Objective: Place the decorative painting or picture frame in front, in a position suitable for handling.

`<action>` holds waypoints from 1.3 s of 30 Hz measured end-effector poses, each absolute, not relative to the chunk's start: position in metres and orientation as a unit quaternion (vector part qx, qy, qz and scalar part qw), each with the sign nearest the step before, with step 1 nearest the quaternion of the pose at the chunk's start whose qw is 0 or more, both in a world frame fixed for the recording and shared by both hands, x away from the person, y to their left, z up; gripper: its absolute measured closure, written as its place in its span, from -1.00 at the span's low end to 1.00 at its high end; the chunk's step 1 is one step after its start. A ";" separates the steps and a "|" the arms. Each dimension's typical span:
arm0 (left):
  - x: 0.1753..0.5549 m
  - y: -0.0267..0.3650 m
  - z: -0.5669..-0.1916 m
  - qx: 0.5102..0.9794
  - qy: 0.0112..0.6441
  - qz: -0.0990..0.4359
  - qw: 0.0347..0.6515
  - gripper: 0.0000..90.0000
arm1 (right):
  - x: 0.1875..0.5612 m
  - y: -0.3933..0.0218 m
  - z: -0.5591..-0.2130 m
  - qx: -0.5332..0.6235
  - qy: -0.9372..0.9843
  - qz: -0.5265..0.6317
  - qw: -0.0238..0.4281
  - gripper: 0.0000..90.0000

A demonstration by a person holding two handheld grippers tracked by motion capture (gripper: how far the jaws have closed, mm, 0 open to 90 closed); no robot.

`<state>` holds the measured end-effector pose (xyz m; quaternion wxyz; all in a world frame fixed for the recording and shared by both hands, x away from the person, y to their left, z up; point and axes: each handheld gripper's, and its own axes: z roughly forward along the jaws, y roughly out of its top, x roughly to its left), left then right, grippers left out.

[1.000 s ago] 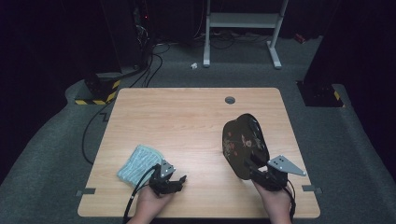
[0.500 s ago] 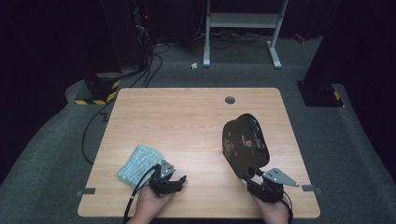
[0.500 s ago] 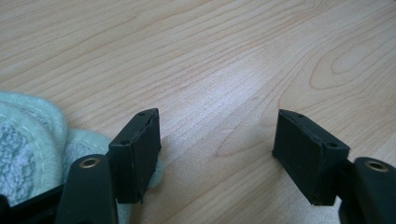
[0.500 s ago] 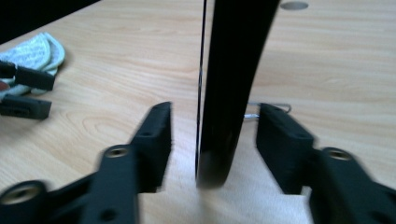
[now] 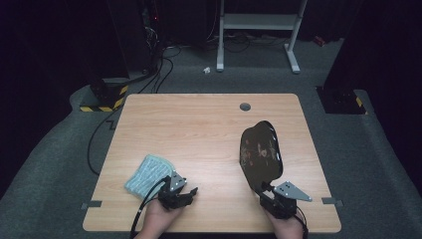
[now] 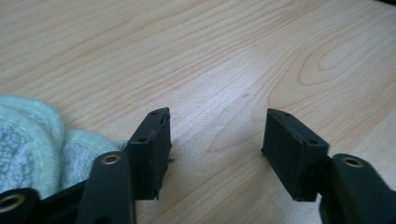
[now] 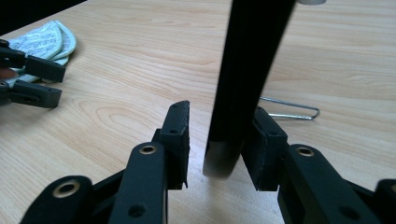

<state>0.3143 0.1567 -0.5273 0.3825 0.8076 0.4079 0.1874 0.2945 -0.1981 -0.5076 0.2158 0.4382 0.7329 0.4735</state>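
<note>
Cloth: a light blue-green folded cloth (image 5: 147, 174) is lying near the tabletop's (image 5: 199, 129) front left corner, just left of the left gripper.
Left gripper: the left gripper (image 5: 180, 190) is sitting low at the front edge, its jaws standing apart over bare wood with nothing between them; they have just been closing. In the left gripper view the cloth (image 6: 32, 140) is touching the outer side of the left-hand jaw.
Mirror: a dark oval hand mirror (image 5: 261, 153) is standing tilted near the front right corner, handle down.
Right gripper: the right gripper (image 5: 271, 195) is reaching at the handle (image 7: 243, 84), which is lying against one jaw; a gap is showing at the other. The jaws have just been closing.
Wire stand: a thin metal wire (image 7: 292, 108) is lying on the wood behind the handle.
</note>
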 end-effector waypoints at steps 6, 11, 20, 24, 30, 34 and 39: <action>0.303 0.176 -0.504 0.799 0.401 0.207 0.398 0.15 | 0.297 -0.200 -0.507 0.442 0.731 0.471 0.222 0.63; 0.301 0.201 -0.498 0.793 0.417 0.230 0.380 0.17 | 0.299 -0.205 -0.506 0.444 0.728 0.472 0.224 0.65; 0.301 0.268 -0.495 0.752 0.464 0.251 0.395 0.13 | 0.303 -0.210 -0.505 0.446 0.722 0.483 0.217 0.40; 0.303 0.288 -0.499 0.738 0.490 0.245 0.393 0.10 | 0.304 -0.212 -0.505 0.448 0.721 0.482 0.217 0.37; 0.310 0.293 -0.509 0.741 0.502 0.221 0.387 -0.07 | 0.306 -0.215 -0.504 0.449 0.720 0.480 0.221 0.36; 0.316 0.289 -0.512 0.744 0.499 0.222 0.386 -0.21 | 0.307 -0.215 -0.504 0.448 0.721 0.480 0.220 0.36; 0.319 0.284 -0.509 0.752 0.479 0.221 0.395 -0.40 | 0.307 -0.215 -0.505 0.448 0.721 0.481 0.219 0.36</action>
